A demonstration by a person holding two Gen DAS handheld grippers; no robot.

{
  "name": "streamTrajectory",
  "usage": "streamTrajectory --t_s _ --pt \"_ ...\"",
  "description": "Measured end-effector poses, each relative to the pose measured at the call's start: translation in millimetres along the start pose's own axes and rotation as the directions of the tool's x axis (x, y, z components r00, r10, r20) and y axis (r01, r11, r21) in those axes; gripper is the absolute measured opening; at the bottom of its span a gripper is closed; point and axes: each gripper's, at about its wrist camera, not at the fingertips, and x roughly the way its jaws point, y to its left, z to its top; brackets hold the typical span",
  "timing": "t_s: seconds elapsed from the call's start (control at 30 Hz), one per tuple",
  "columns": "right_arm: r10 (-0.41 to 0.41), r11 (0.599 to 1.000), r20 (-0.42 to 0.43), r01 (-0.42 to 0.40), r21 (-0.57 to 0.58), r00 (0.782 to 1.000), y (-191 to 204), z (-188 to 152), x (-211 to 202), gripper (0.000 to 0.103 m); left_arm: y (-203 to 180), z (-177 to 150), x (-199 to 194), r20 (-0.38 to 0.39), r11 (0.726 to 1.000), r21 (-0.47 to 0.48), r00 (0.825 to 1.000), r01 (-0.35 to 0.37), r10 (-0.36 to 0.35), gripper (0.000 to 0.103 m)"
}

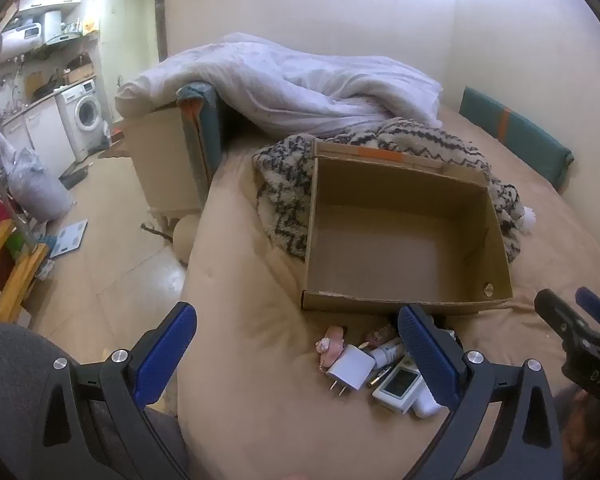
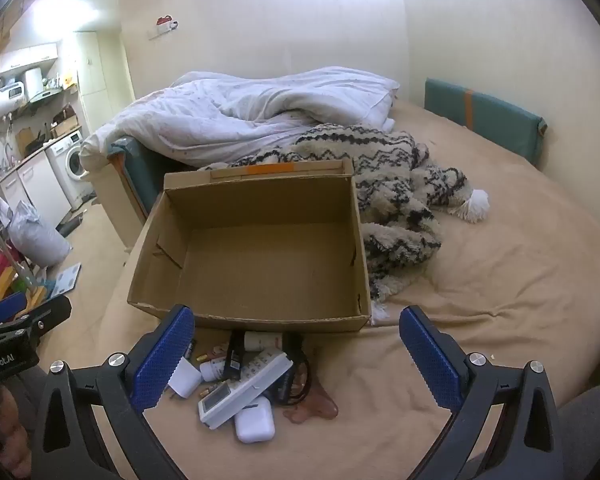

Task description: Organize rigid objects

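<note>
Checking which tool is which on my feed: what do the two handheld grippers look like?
Both look alike: a black frame with triangular cut-outs and silver round bolts, each carrying two fingers faced with blue, finely textured pads. The left gripper and right gripper match. White lettering marks the black body of each, seen from the other's camera. No cables show. Grey fabric, perhaps clothing, shows beside them.

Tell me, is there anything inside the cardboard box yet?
No, the cardboard box shows only its bare floor, while the small items such as the white remote lie on the bed in front of it.
</note>
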Motion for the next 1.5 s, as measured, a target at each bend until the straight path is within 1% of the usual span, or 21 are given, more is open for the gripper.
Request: streamTrajectory --t_s 0.5,0.73,1.5 --pt "-0.002 1.000 0.000 0.002 -0.003 1.000 1.0 1.0 0.4 0.103 -1.6 -0.2 -0.6 0.015 1.000 0.007 1.000 -0.004 0.004 0.101" --pt "-0.003 1.000 0.000 0.003 -0.004 1.000 1.2 1.1 0.6 0.103 1.7 5.7 -2.4 0.015 1.000 0.002 1.000 -0.004 0.004 0.101" --pt "-0.006 1.000 0.002 0.006 -0.007 1.000 1.1 0.8 1.3 0.103 3.0 3.2 -4.1 0.022 1.000 0.000 1.000 -0.005 0.005 0.101"
